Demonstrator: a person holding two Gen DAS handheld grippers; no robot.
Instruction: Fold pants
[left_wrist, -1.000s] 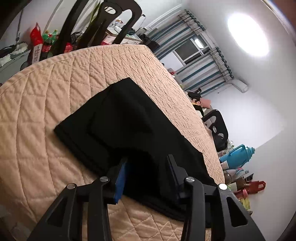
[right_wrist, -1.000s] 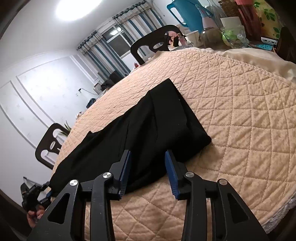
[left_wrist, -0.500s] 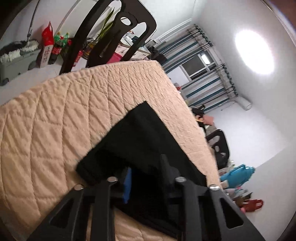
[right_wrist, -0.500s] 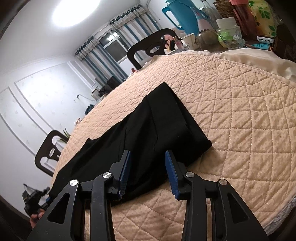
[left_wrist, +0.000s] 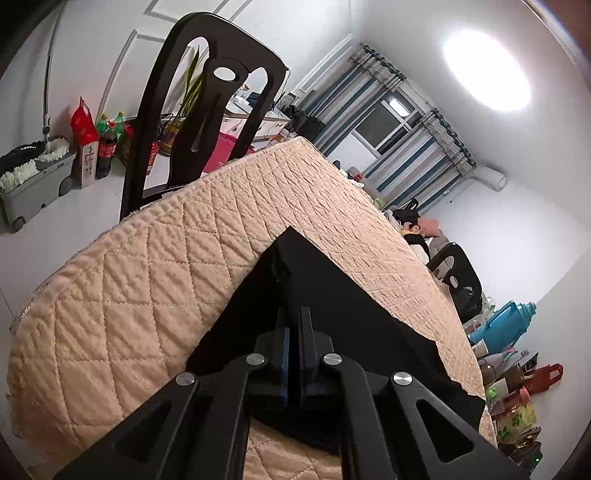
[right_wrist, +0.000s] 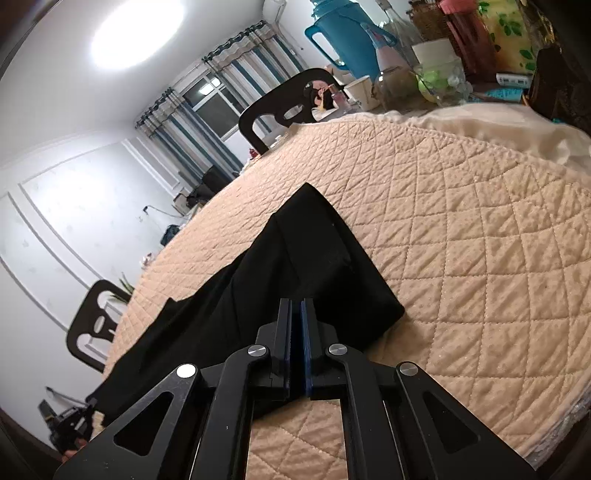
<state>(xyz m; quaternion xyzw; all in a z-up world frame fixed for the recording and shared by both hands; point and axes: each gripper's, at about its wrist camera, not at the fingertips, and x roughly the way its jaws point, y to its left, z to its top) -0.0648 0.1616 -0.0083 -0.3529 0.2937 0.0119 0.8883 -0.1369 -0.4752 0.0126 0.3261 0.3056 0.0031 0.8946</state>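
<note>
Black pants (left_wrist: 332, 295) lie flat on a beige quilted table cover (left_wrist: 147, 277). In the left wrist view my left gripper (left_wrist: 293, 321) is shut on the near edge of the pants at one end. In the right wrist view the pants (right_wrist: 314, 251) stretch away to the left, and my right gripper (right_wrist: 295, 314) is shut on their near edge at the wide end. The fabric pinched between the pads is hidden by the fingers.
Black chairs stand at the table's far edges (left_wrist: 207, 92) (right_wrist: 288, 103) (right_wrist: 96, 321). A blue jug (right_wrist: 347, 37), cups and jars crowd the far right end of the table. A mop bucket (left_wrist: 33, 173) and bottles sit on the floor.
Both grippers were open over the pants and have closed on the near edge. The left gripper also swung toward the end of the pants.
</note>
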